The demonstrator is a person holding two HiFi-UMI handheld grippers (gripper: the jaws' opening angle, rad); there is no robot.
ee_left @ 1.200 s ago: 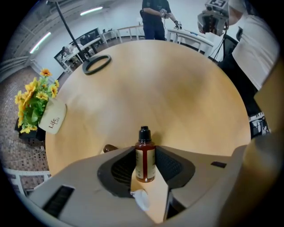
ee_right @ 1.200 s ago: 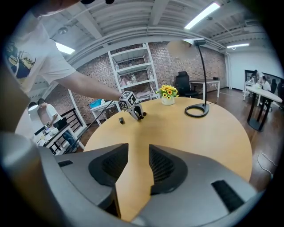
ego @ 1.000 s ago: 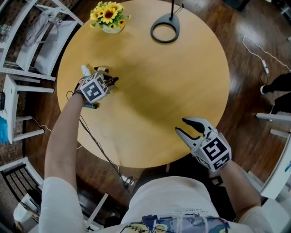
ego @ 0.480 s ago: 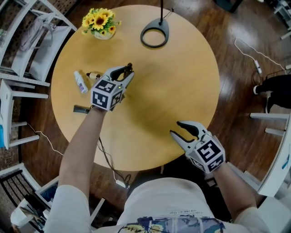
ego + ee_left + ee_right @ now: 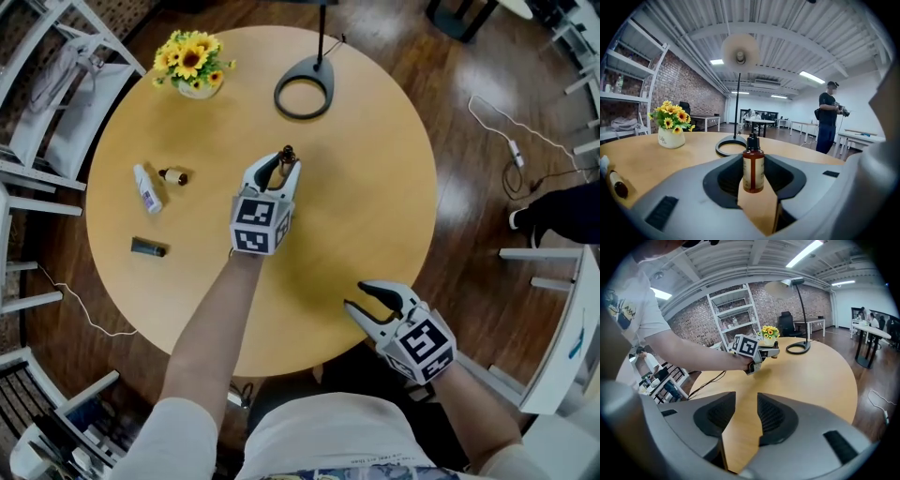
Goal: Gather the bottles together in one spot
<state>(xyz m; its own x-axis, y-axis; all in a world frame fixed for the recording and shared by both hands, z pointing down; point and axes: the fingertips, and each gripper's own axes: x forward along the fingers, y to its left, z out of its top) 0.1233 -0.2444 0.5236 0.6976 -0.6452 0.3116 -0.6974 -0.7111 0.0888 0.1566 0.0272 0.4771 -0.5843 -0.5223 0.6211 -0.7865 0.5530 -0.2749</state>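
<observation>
Risk at the left edge: a white tube-shaped plastic bottle [image 5: 145, 187] and a small brown glass bottle [image 5: 173, 175] lie on their sides, close together, on the round wooden table [image 5: 375, 216]. They are round, so a careless push from a jaw probably makes them roll towards the rim.
Risk with the unclear thing: a small dark oblong thing [image 5: 148, 247] lies a little nearer to the person. It is too small to tell if it is a bottle, so it may be forgotten.
Risk with the carried bottle: the amber glass bottle with a black cap [image 5: 753, 166] is tall and smooth, and it is clamped only low on its body. A quick swing can tilt it or let it slip out.
Risk at set-down: its base is narrow. If it is released tilted, it likely falls over and rolls.
Left gripper [image 5: 283, 169]: over the middle of the table, jaws nearly together and clamped on the amber bottle, which stands upright between them. It cannot be told if the bottle touches the table.
Right gripper [image 5: 354, 296]: at the near edge of the table, jaws apart, nothing between them, touching nothing.
</observation>
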